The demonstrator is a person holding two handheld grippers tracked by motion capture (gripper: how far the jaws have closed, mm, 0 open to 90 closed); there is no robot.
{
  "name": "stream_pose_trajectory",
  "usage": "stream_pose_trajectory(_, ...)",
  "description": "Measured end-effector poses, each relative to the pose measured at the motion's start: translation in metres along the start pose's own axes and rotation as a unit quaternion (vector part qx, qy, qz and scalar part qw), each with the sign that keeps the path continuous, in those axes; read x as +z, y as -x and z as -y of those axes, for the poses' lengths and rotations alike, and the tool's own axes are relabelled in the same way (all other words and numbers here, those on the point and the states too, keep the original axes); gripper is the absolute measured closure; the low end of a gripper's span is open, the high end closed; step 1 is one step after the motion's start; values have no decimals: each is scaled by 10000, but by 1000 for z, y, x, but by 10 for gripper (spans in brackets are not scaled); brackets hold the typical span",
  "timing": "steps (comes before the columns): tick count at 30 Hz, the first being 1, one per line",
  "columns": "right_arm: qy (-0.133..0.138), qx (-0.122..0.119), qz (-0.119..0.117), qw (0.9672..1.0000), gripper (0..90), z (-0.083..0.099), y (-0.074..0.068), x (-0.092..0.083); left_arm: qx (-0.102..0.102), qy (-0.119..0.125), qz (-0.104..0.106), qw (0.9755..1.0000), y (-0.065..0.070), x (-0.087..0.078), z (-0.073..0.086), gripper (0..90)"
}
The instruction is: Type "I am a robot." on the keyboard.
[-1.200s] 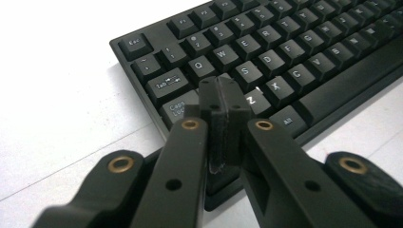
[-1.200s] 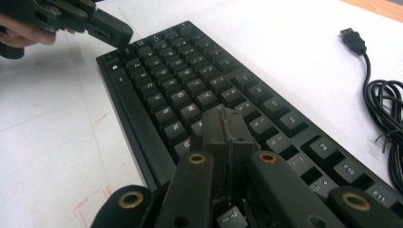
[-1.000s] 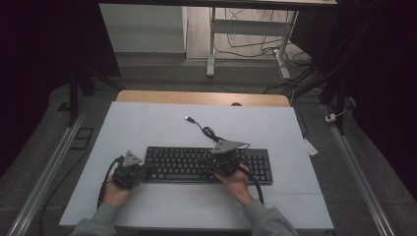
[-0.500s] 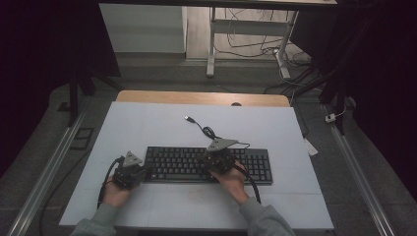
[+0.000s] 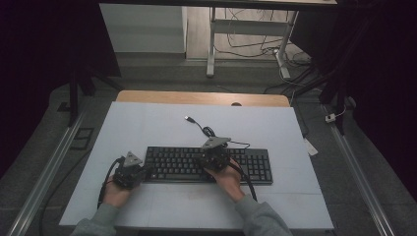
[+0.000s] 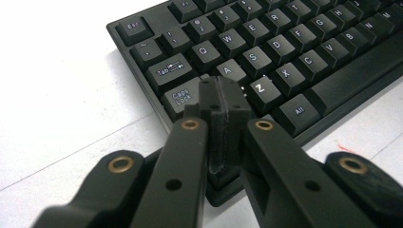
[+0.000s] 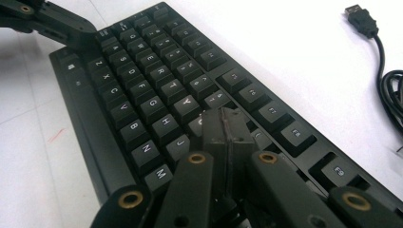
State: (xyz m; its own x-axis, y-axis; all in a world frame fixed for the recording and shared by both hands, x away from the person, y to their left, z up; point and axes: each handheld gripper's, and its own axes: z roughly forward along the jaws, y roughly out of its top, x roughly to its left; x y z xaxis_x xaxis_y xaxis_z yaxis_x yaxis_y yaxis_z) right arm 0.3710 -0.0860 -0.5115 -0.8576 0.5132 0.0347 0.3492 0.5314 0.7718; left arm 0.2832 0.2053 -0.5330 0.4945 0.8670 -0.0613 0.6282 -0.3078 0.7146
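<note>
My right gripper (image 5: 212,156) has slid a little leftward over the flat black plastic keyboard (image 5: 255,167) since a second ago, so I judge it is moving on to its next key; my left gripper (image 5: 140,172) has stayed at the keyboard's left end. Both claws are fully closed and grip nothing, used as poking tips. The keyboard lies across the near middle of the white table (image 5: 147,123). The left gripper view puts its tip by Caps Lock (image 6: 183,96) and A; the right gripper view has its tip near J (image 7: 179,143), and the loose black USB plug (image 7: 359,19) beyond
</note>
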Motion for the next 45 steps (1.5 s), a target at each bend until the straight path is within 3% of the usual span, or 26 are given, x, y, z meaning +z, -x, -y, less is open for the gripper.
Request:
stream_pose_trajectory(7, -125, -59, 151, 9998, 895, -3, 0, 7, -6, 0, -2, 10000, 0, 0, 0, 889)
stream_pose_trajectory(23, -303, -70, 215, 9993, 896, -1, 1, 11, -20, 2, 0, 10000, 0, 0, 0, 889)
stream_pose_trajectory(28, -224, -99, 204, 9995, 897, -2, -1, 10, -21, 3, 1, 10000, 0, 0, 0, 889)
stream_pose_trajectory(32, 110, -76, 201, 9997, 897, -7, -1, -1, -28, 22, -20, 10000, 0, 0, 0, 889)
stream_pose_trajectory(45, 160, 6, 141, 9998, 896, -3, 7, -16, -139, 291, -35, 9995, -1, -8, -2, 872)
